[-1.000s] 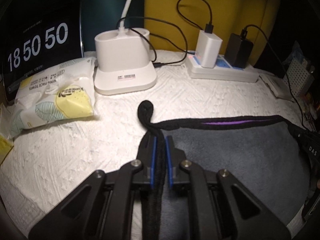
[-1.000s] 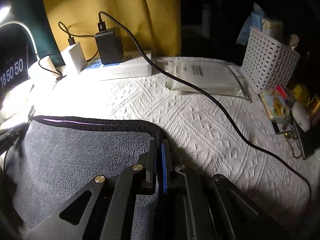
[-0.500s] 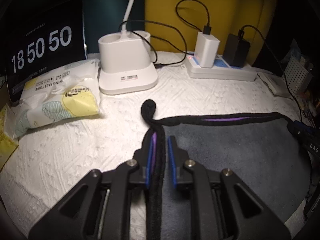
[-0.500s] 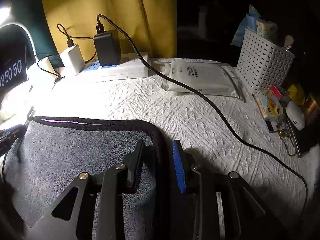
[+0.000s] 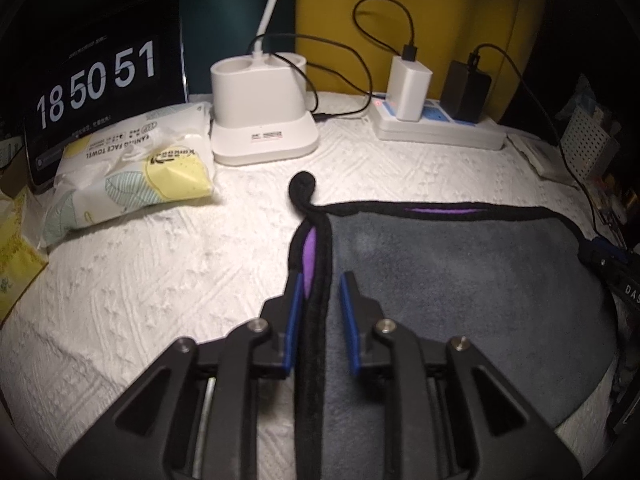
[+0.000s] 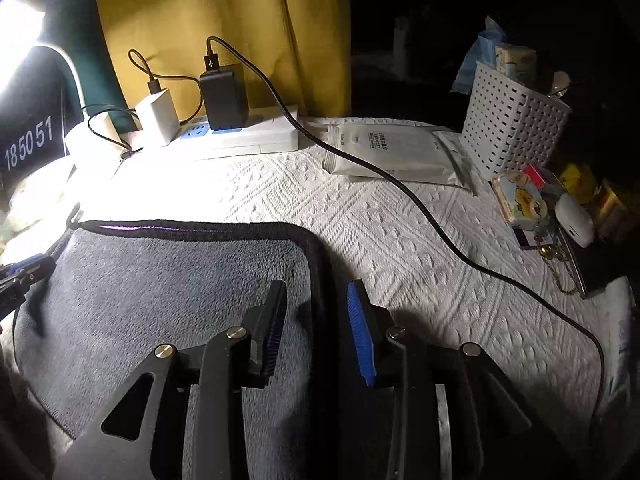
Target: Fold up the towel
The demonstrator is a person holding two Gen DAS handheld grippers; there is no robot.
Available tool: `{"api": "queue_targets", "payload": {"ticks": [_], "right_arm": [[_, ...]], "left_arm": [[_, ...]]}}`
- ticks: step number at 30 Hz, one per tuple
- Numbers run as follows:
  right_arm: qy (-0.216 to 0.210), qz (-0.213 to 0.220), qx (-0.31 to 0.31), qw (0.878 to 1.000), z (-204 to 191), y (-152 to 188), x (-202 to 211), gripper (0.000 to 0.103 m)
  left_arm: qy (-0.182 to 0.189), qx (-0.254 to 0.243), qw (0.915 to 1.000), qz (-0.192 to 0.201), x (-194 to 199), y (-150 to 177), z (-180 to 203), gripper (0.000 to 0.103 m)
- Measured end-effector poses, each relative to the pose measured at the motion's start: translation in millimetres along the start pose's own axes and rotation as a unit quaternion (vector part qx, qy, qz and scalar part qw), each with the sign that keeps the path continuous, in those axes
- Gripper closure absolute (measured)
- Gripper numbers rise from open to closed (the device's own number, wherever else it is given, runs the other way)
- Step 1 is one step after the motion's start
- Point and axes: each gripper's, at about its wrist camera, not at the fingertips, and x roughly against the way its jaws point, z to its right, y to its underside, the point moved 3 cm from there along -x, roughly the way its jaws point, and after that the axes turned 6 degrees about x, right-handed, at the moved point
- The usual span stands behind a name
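A grey towel [image 5: 460, 280] with black trim and a purple underside lies flat on the white textured cloth [image 5: 160, 260]; it also shows in the right wrist view [image 6: 180, 280]. My left gripper [image 5: 320, 300] is open, its blue pads straddling the towel's left black edge [image 5: 318, 320]. A black hanging loop [image 5: 303, 186] pokes out at the far left corner. My right gripper [image 6: 316, 312] is open, its pads astride the towel's right edge [image 6: 320, 272]. Each gripper's tip shows at the side of the other's view.
At the back stand a clock tablet [image 5: 100, 80], a face-towel pack [image 5: 132, 168], a white charger base [image 5: 262, 120] and a power strip [image 5: 436, 130]. A black cable [image 6: 460, 248] crosses the cloth on the right, near a wipes pack [image 6: 396, 152], a white basket [image 6: 516, 128] and small clutter.
Both grippers have opened and let go of the towel's edges, which now lie on the cloth between the pads. Both have drawn back slightly.
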Motion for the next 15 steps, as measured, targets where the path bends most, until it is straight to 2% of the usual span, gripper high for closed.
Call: {"api": "queue_targets", "payload": {"ticks": [1,2,4,6,15], "right_arm": [[0.000,0.001,0.000,1.000,0,2,3,0.062],[0.000,0.002,-0.001,1.000,0,3,5,0.059],[0.000,0.003,-0.002,1.000,0,5,10,0.057],[0.001,0.005,-0.002,1.000,-1,8,14,0.051],[-0.001,0.019,0.001,1.000,-9,19,41,0.050]], "left_arm": [[-0.004,-0.003,1.0000,0.002,2,1,0,0.074],[-0.009,-0.007,0.9999,0.005,6,3,1,0.057],[-0.003,-0.010,0.9999,0.008,12,5,3,0.043],[0.002,-0.014,0.9998,0.013,19,8,5,0.042],[0.022,-0.012,0.9996,0.016,41,23,12,0.034]]}}
